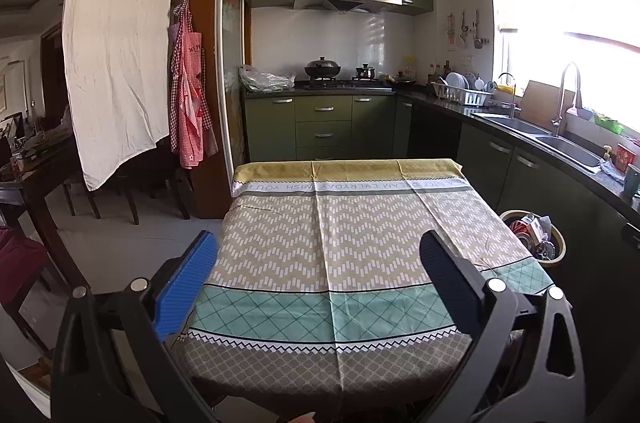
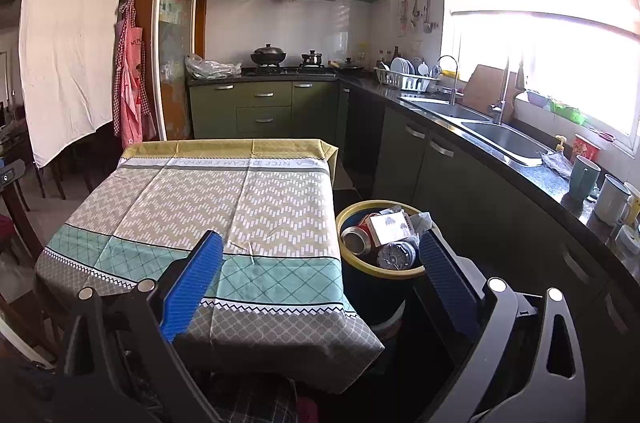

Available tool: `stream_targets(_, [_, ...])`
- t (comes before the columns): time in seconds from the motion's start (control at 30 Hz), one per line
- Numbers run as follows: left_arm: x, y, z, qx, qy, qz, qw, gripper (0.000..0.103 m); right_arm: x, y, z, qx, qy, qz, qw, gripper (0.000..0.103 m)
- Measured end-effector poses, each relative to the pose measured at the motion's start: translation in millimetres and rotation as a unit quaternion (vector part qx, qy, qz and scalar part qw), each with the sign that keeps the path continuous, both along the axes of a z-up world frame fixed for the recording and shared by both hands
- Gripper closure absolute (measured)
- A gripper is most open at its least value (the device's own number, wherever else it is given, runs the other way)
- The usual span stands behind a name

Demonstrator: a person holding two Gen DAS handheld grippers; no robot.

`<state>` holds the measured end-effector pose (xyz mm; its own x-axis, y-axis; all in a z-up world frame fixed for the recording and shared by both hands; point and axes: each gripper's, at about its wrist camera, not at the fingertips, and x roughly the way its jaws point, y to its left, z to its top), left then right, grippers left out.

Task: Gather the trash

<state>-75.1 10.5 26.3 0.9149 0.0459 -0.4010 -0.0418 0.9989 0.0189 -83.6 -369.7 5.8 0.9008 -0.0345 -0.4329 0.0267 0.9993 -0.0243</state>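
Two grippers are held above the near edge of the tabletop [image 1: 328,243], the left gripper [image 1: 318,255] and the right gripper [image 2: 322,251], each with its jaws spread wide and nothing between them. No trash is seen on the patterned cloth; what can be seen of it lies in the yellow-rimmed bin [image 2: 362,261] just beside the tabletop's right edge, where a can [image 2: 356,237], a white carton [image 2: 390,225] and a crumpled bottle [image 2: 396,254] are piled. The collecting is judged nearly or wholly finished. Should anything remain, it is best looked for before either gripper is lowered. The floor by the bin is hidden in shadow, and the near strip of cloth is cut off by the gripper bodies.
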Motion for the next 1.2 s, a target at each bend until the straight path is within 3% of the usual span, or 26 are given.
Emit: stream_targets(1.2, [1.6, -1.7, -2.7, -0.004, 0.002, -0.020, 0.9998, 0.007, 6.8, -2.0, -2.6, 0.004, 0.004, -0.002, 1.000, 0.005])
